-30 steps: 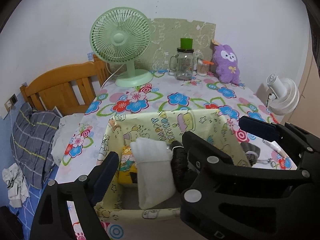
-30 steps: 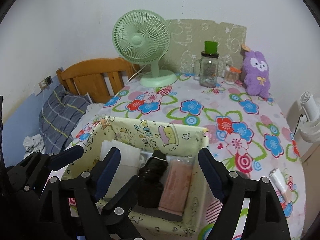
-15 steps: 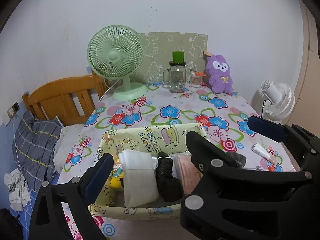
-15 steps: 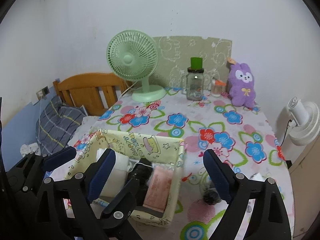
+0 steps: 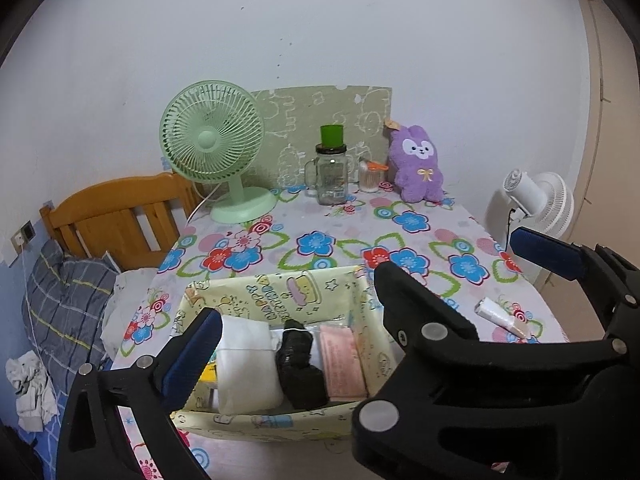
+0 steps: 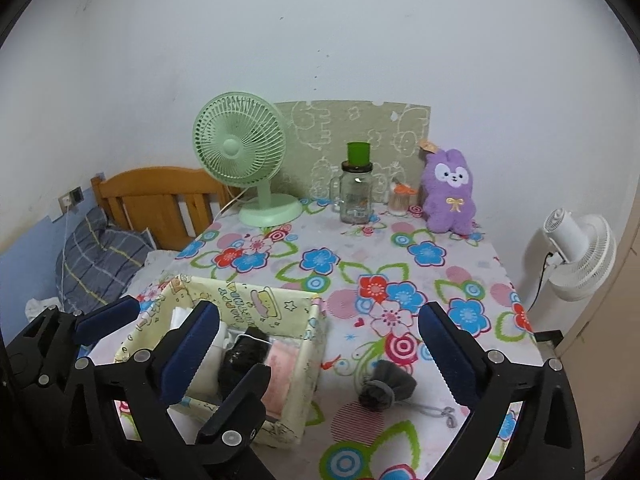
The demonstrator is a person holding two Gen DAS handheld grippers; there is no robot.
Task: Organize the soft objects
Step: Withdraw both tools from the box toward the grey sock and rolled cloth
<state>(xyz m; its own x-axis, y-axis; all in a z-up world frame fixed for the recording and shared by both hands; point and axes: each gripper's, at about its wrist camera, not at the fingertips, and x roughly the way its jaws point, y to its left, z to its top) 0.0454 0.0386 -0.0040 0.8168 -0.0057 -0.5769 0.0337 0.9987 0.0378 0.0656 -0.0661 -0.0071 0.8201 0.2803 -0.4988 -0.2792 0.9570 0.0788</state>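
Note:
A pale yellow cartoon-print fabric box (image 5: 280, 292) (image 6: 256, 300) sits on the flowered table near the front. It holds a folded white cloth (image 5: 246, 368), a rolled black item (image 5: 298, 368) (image 6: 242, 358) and a pink folded cloth (image 5: 344, 364) (image 6: 280, 372). A grey rolled sock (image 6: 386, 384) lies on the table right of the box. My left gripper (image 5: 364, 292) is open and empty above the box. My right gripper (image 6: 320, 344) is open and empty, above the box's right side and the sock.
At the back stand a green fan (image 6: 244, 152), a glass jar with green lid (image 6: 356, 192), a small jar (image 6: 400, 200) and a purple plush (image 6: 450, 192). A white tube (image 5: 500, 316) lies at right. A white fan (image 6: 580, 248) stands beyond the table's right edge; a wooden bed (image 6: 160, 196) is left.
Both grippers have pulled back and up from the box, still open. The box looks smaller and the grey sock on the table has come into the right wrist view.

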